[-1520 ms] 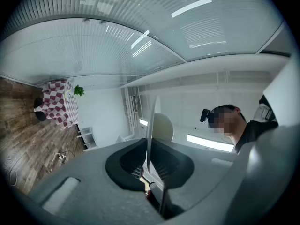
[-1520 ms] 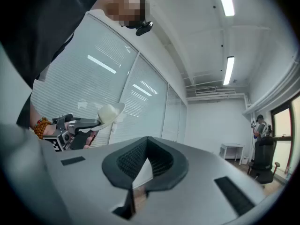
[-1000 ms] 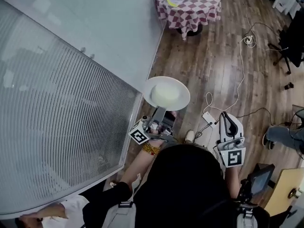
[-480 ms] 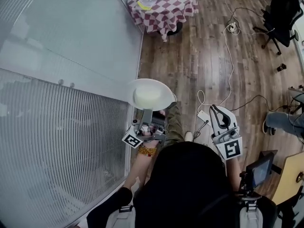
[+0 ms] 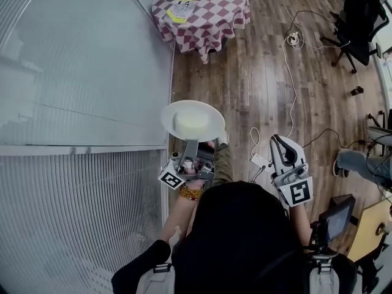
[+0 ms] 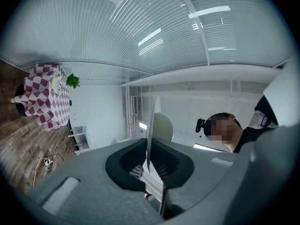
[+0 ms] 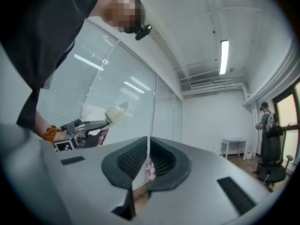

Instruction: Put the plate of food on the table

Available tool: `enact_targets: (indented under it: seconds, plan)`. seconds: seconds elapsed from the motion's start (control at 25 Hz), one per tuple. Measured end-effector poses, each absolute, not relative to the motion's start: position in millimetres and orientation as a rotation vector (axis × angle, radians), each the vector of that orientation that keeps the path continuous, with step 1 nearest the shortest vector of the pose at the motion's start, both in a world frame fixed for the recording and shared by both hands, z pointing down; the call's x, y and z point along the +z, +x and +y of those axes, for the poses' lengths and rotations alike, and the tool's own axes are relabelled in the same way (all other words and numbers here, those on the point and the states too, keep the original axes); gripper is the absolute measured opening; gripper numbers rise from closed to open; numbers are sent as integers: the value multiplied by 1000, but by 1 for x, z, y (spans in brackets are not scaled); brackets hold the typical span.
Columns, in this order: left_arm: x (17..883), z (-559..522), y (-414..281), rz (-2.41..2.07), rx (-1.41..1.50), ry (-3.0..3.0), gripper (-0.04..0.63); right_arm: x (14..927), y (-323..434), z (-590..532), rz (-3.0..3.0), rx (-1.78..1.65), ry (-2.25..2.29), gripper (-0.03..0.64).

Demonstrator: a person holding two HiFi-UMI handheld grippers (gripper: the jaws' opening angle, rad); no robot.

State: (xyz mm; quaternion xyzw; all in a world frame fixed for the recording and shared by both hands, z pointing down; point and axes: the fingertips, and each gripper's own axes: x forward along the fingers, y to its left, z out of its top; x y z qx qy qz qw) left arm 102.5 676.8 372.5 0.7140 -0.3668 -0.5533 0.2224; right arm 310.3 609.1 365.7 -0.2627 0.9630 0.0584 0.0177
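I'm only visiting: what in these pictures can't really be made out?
- Food on the plate: head view, a pale lump too small to name; the left gripper view sees the plate edge-on.
- Yellow item on the checked table: head view, too small to identify.
- Table's far side: cut off by the head view's top edge.
- Floor right below: head view, hidden by the person.
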Motion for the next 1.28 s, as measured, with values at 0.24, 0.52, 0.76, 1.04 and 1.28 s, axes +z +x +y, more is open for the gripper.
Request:
enact_targets:
  seconds: [0.24, 0.52, 0.76, 1.04, 1.28]
  plan:
    - [359, 607, 60, -912, -1506, 2038, 21, 355, 248, 542, 3030, 203, -817, 12]
    - [343, 559, 22, -760, -1499, 2151, 21, 338, 175, 480, 3056, 173, -772, 12]
    - [342, 534, -18, -722, -1558, 2200, 21, 326, 136, 457, 3117, 181, -742, 12]
    - [363, 534, -48, -796, -1626, 2137, 23, 325, 99, 448, 3136, 268, -654, 12]
    - [372, 529, -61, -862, -1582, 2111, 21, 326, 76, 430, 3105, 277, -618, 12]
